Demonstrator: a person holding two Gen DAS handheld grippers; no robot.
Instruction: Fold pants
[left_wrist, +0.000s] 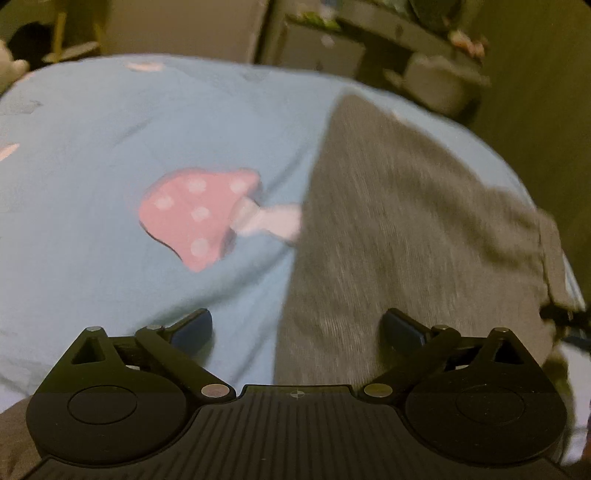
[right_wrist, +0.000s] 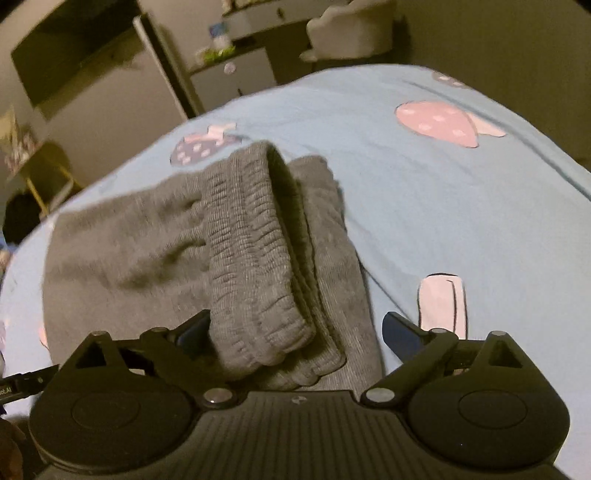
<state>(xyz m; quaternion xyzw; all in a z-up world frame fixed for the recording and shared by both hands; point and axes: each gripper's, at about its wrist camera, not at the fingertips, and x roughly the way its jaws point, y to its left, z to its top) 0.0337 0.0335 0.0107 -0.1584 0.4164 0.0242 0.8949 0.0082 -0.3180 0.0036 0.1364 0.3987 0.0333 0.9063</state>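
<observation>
Grey knit pants (left_wrist: 406, 221) lie on a light blue bed sheet (left_wrist: 129, 129). In the left wrist view a long grey leg runs away from me. My left gripper (left_wrist: 298, 326) is open, its jaws spread over the leg's left edge, holding nothing. In the right wrist view the pants' (right_wrist: 122, 251) ribbed elastic waistband (right_wrist: 255, 266) stands up in a fold. My right gripper (right_wrist: 295, 328) is open, with the waistband end lying between its spread jaws, not clamped.
The sheet has pink mushroom prints (left_wrist: 199, 214) (right_wrist: 439, 123) and a pink stem print (right_wrist: 441, 302). Beyond the bed stand a dark shelf (left_wrist: 388, 33), a white cabinet (right_wrist: 155, 74), and a pale chair (right_wrist: 351, 33).
</observation>
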